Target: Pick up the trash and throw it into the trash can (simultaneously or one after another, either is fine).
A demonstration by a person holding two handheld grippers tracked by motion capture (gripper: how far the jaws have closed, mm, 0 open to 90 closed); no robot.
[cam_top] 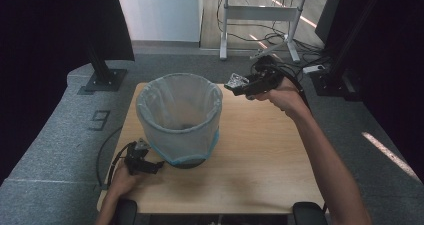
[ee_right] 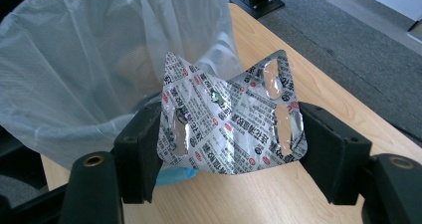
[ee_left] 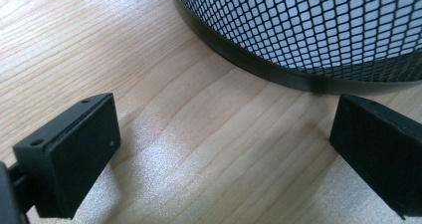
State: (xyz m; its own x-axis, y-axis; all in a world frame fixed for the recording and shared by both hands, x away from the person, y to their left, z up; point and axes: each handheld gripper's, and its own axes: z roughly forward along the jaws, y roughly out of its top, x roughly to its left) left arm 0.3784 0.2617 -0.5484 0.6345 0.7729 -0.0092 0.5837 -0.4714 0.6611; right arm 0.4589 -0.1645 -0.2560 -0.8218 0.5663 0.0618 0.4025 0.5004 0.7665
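Silver foil blister pack (ee_right: 230, 118) sits clamped between the jaws of the right hand-held gripper (cam_top: 237, 84), raised above the counter (cam_top: 260, 150) just beside the lined mesh wastebasket (cam_top: 179, 116). Left hand-held gripper (cam_top: 150, 166) rests wide and empty near the basket's base.
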